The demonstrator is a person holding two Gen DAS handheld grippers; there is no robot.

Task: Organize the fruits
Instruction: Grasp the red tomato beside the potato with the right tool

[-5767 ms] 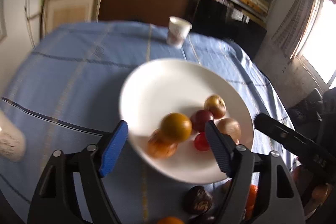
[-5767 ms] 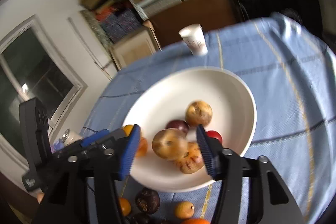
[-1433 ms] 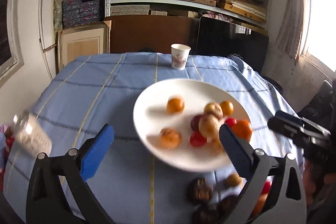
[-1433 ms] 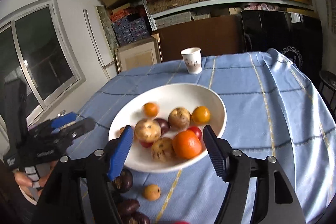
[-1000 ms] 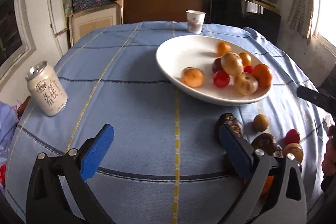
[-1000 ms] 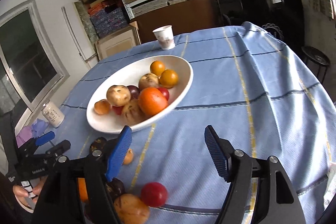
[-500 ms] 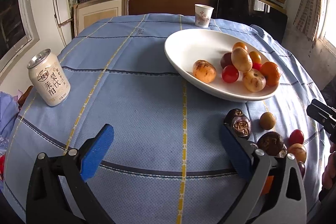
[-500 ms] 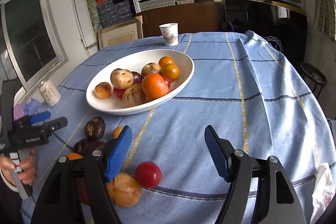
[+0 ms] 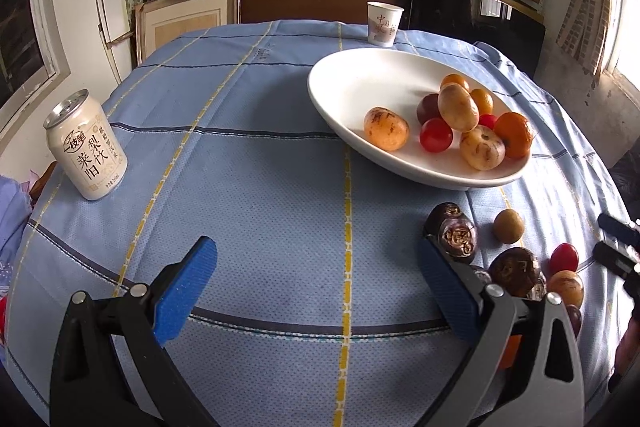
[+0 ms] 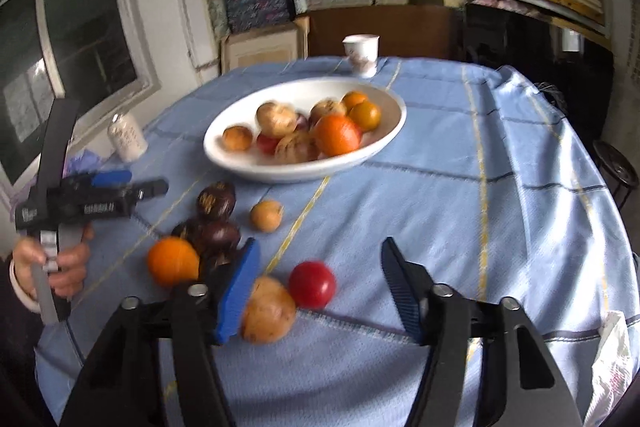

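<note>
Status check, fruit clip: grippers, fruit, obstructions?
Left gripper open, empty. Right gripper closing, nothing pinched. Red fruit between its jaws, on cloth; tan fruit crowds it.

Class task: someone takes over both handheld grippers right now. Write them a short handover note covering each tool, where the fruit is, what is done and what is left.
Left tool: open, empty, hovering over the blue tablecloth.
Right tool: empty, jaws closing, nothing between the pads; the red fruit and tan fruit lie just ahead.
Done: a pile of fruit already sits in the white bowl.
Left: loose fruit on the cloth, including the orange, dark purple fruits and a small tan fruit.
Drink can and paper cup: leave.
</note>
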